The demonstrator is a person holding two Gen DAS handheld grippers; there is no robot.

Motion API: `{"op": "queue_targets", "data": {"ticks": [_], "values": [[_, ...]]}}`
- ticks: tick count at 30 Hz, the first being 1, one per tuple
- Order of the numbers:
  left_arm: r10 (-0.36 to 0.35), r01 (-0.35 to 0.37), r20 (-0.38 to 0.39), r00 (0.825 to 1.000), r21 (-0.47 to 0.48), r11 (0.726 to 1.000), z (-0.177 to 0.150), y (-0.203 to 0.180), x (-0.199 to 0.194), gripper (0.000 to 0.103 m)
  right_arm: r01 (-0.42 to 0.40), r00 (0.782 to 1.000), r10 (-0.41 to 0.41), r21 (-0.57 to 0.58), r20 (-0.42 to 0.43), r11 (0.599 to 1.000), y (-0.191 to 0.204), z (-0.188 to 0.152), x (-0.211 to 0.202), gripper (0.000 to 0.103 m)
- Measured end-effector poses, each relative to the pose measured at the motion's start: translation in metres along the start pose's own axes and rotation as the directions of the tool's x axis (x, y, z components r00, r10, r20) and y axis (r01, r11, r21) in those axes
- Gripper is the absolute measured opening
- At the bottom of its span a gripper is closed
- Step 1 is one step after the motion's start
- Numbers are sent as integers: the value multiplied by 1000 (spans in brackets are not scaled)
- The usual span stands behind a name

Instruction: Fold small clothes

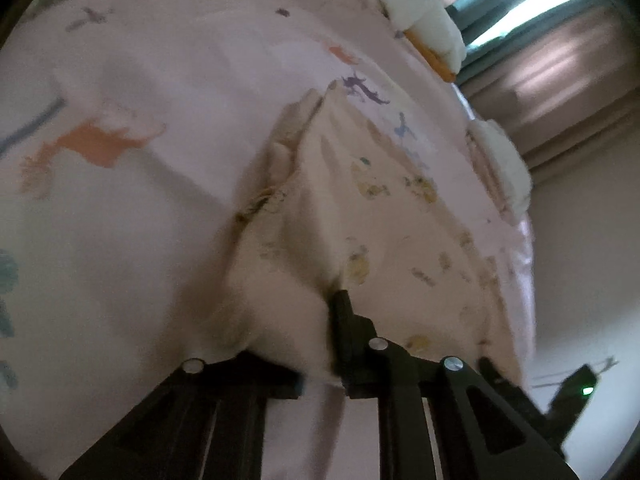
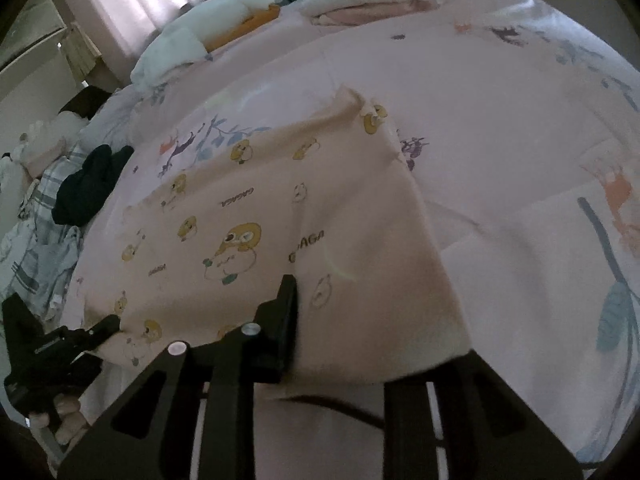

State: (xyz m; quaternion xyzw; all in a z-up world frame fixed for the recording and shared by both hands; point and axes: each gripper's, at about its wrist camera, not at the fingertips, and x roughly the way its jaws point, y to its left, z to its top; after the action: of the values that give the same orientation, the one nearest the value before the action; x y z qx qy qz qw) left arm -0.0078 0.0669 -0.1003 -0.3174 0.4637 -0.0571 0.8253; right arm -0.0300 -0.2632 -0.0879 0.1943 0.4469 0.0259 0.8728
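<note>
Left wrist view: the left gripper was clamped on a bunched edge of the cream garment, soft knit cloth with a faded yellow cartoon print. One black finger showed clearly; the other was buried under the fabric. From the jaws the cloth ran forward and right in long ridged folds, lying on the pink bedsheet, a smooth cotton printed with orange, purple and blue animal shapes. Beyond the garment to the far right lay two white padded bumpers, puffy and quilted.

Right wrist view: the right gripper was closed on the near hem of the same garment; one black finger sat on top of the cloth, the second was hidden beneath it. Ahead of the claw the panel spread flat and nearly rectangular, with lion-like faces and lettering. To the lower left the left gripper pinched the neighbouring corner, with a person's fingers under it. Far left of the claw lay one dark crumpled garment beside plaid fabric.
</note>
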Motion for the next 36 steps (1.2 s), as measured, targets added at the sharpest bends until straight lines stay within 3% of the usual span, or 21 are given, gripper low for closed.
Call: {"op": "queue_targets", "data": {"ticks": [12, 18, 22, 29, 33, 36], "values": [[77, -78, 19, 997, 62, 995, -11, 20, -24, 11, 55, 998, -54, -21, 16, 998, -17, -21, -32, 13], [186, -196, 81, 979, 148, 969, -21, 5, -33, 11, 96, 995, -95, -39, 45, 995, -19, -27, -53, 13], [191, -220, 154, 969, 198, 955, -23, -12, -46, 11, 147, 985, -140, -68, 96, 987, -14, -24, -70, 14], [192, -256, 249, 949, 259, 931, -24, -36, -59, 11, 136, 982, -121, -102, 143, 985, -7, -17, -96, 16], [176, -247, 252, 952, 288, 925, -24, -47, -49, 11, 142, 979, -128, -82, 157, 986, -8, -17, -110, 29], [136, -201, 223, 965, 302, 932, -29, -53, -44, 11, 152, 975, -131, -110, 182, 982, -2, -22, -125, 39]]}}
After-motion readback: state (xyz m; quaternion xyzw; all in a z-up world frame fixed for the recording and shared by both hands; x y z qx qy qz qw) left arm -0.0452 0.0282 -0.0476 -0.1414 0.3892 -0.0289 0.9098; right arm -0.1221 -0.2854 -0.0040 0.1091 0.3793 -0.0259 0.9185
